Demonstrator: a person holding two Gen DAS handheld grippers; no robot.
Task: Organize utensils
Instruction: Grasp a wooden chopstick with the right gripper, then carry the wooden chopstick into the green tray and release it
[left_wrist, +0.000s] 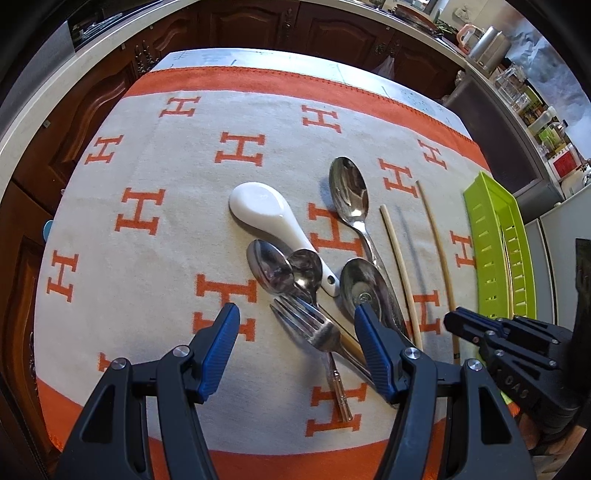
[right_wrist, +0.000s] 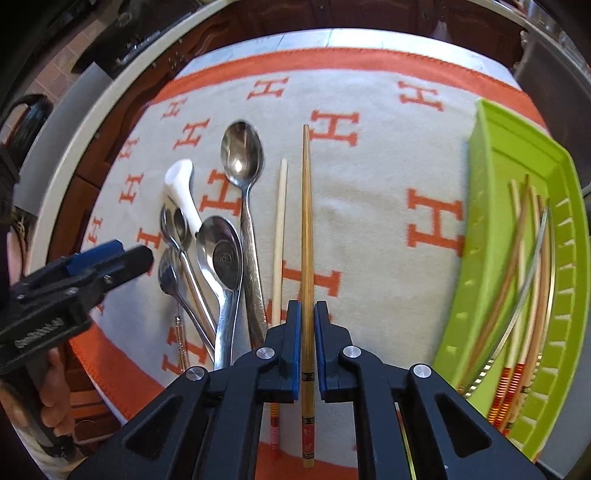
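Orange "H" letters pattern the cloth (left_wrist: 147, 177); right gripper (right_wrist: 307, 317) pinches a chopstick (right_wrist: 306, 206), left gripper (left_wrist: 295, 321) spread.

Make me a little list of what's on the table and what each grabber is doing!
cloth: orange and grey table cloth with H letters
right gripper: shut on a brown chopstick
left gripper: open, above the fork, holding nothing
spoons: one white spoon and several metal spoons in a pile
loose chopstick: a pale chopstick on the cloth
tray: green tray with chopsticks already inside
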